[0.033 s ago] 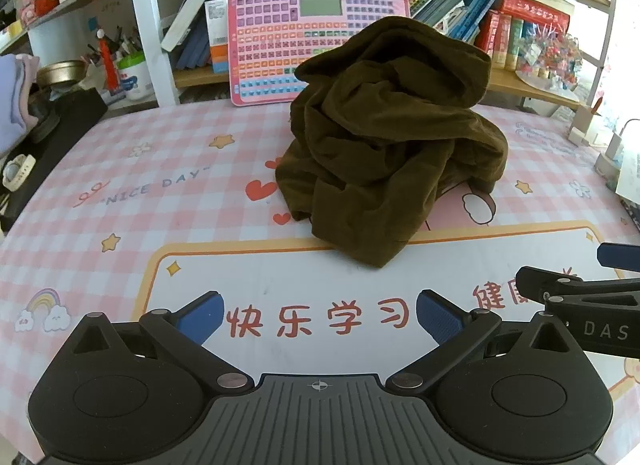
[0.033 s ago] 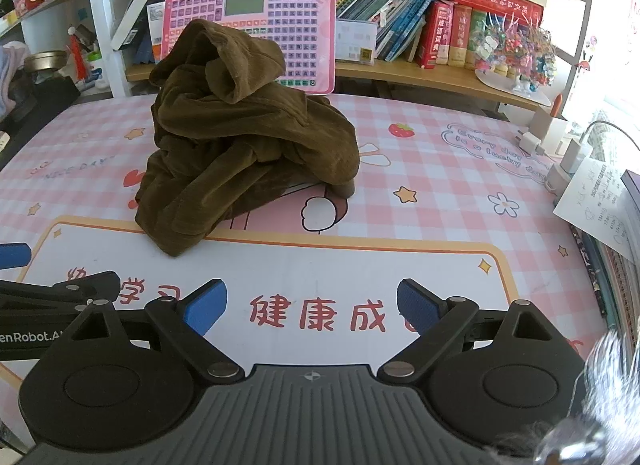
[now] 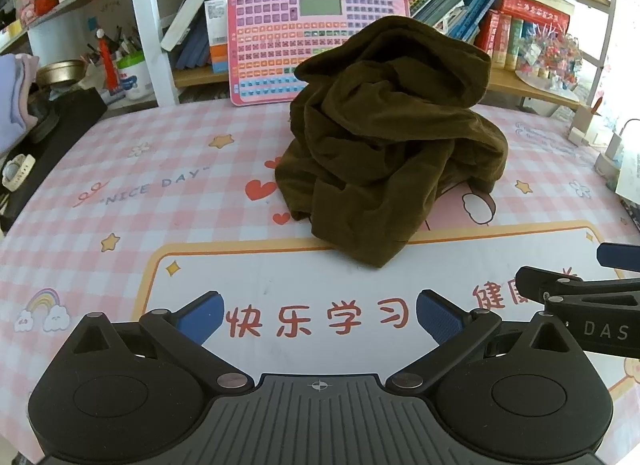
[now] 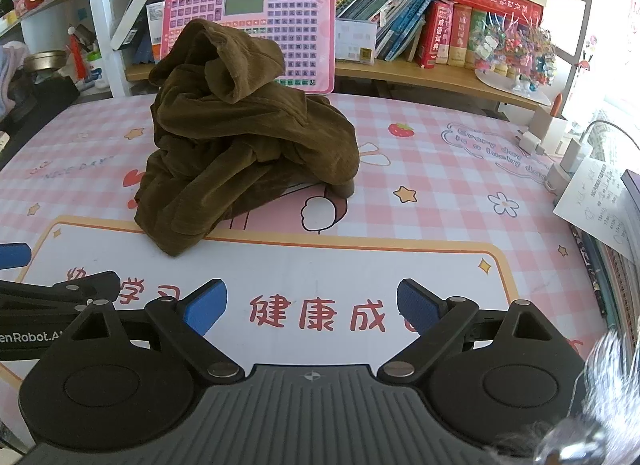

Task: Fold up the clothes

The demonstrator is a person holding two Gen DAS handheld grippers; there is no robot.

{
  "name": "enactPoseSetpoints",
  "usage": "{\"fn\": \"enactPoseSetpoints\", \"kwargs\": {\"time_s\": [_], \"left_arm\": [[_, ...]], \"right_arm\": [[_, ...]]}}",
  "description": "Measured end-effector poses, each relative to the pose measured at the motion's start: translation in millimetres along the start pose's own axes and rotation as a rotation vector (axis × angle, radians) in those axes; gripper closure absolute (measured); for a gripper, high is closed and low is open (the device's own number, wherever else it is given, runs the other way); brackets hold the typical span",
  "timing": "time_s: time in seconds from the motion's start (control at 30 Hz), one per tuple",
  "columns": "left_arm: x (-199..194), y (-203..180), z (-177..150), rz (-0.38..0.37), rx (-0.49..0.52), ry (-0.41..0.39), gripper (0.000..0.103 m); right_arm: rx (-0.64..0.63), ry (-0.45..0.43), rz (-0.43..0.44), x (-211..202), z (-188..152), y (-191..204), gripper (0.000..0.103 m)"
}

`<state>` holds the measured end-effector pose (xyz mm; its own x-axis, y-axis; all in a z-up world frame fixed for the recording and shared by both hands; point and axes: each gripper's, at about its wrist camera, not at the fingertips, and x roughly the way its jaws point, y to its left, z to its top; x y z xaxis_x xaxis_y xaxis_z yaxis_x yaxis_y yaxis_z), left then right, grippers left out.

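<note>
Nothing of the folding looks done yet: the brown garment [image 3: 384, 145] sits in a crumpled heap, piled up on itself, on the middle of the table [image 3: 160, 201], which is covered with a pink checked mat, just in front of a pink toy keyboard [image 3: 280, 41] that leans against the shelf [image 4: 420, 73]. One loose flap reaches toward the near side and lies over the orange border of the mat's white panel. The left gripper [image 3: 320, 317] and the right gripper [image 4: 312, 305] hover side by side over that white panel, near the heap but apart from it; both have their jaws spread wide with nothing between them, only the printed red characters showing through the gap. So I judge the whole job is left: take hold of an edge, shake or spread the garment flat, then fold it. As for containers, a white cup [image 3: 134, 75] at the left behind the table holds pens or brushes, and next to it is a round brass-coloured bowl [image 3: 60, 71] whose contents cannot be seen. The shelf is packed with books [image 4: 452, 33], and a small stand of coloured trinkets [image 4: 516, 49] rests at its right end.
</note>
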<state>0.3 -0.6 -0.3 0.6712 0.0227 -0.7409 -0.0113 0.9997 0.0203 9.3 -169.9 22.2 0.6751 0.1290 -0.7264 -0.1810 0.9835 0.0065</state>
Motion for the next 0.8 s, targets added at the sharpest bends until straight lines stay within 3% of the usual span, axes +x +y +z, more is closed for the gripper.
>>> {"fn": "enactPoseSetpoints", "kwargs": {"time_s": [0.8], "left_arm": [[3.1,-1.3,0.8,-0.003,-0.008,0.015,0.000]], "right_arm": [[-0.003,0.004,0.001,2.5,0.5,-0.9,0.011]]}}
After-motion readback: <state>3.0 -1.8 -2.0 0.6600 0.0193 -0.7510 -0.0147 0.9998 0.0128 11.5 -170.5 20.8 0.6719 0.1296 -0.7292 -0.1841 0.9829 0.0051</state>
